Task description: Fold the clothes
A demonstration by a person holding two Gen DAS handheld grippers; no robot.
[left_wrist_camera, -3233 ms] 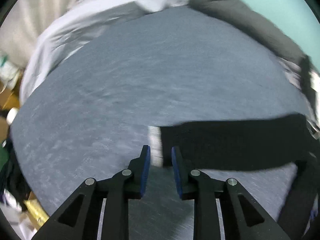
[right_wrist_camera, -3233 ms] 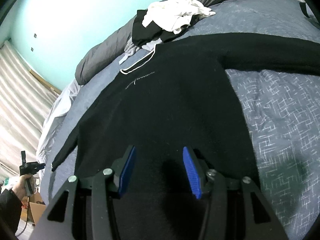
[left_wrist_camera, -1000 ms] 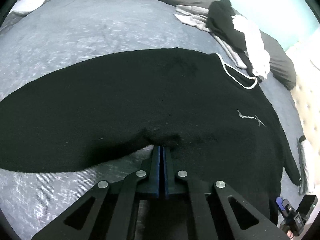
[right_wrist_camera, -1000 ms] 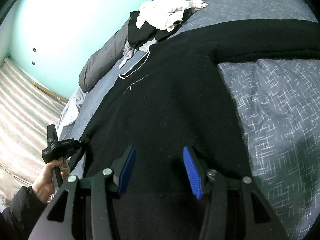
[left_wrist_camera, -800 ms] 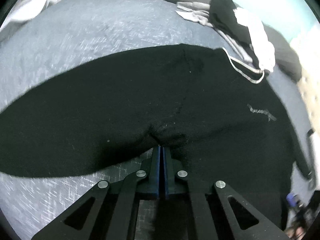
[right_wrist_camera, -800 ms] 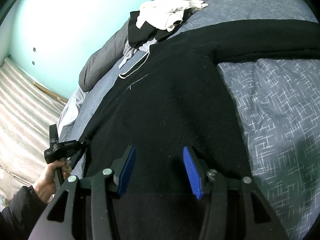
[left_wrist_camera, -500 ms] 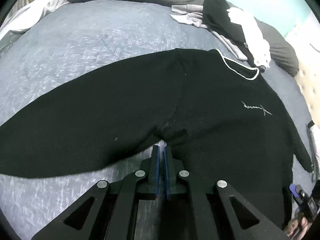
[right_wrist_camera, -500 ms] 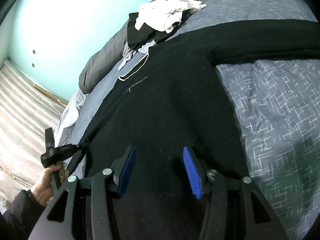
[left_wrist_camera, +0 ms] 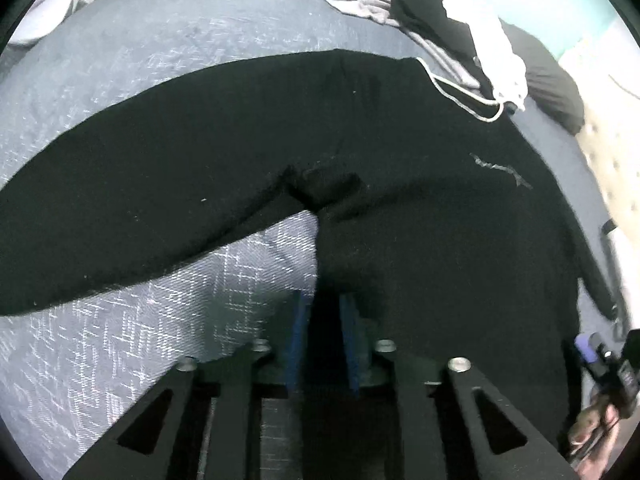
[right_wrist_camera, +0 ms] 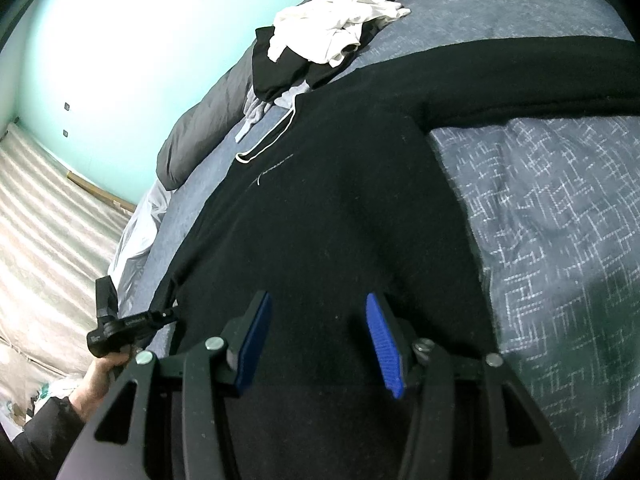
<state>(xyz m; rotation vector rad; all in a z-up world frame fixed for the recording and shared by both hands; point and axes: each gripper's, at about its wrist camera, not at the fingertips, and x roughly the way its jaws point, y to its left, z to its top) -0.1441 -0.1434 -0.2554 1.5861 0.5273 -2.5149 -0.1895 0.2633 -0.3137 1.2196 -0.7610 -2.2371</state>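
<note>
Across the bed point(right_wrist_camera: 560, 200) lies the soft, limp black sweater point(right_wrist_camera: 320, 220), best pinched along its side edge at 6 o'clock; right claw point(right_wrist_camera: 316, 304) hovers wide, left claw point(left_wrist_camera: 322, 300) narrow astride that edge, grip unclear.

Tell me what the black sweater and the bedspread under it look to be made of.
Black sweater: soft matte knit, perhaps fleece or wool; pale lint specks cling to a fuzzy, shineless surface. Bedspread: woven blue-grey fabric, likely cotton; fine white crosshatch threads show, no sheen.
</note>
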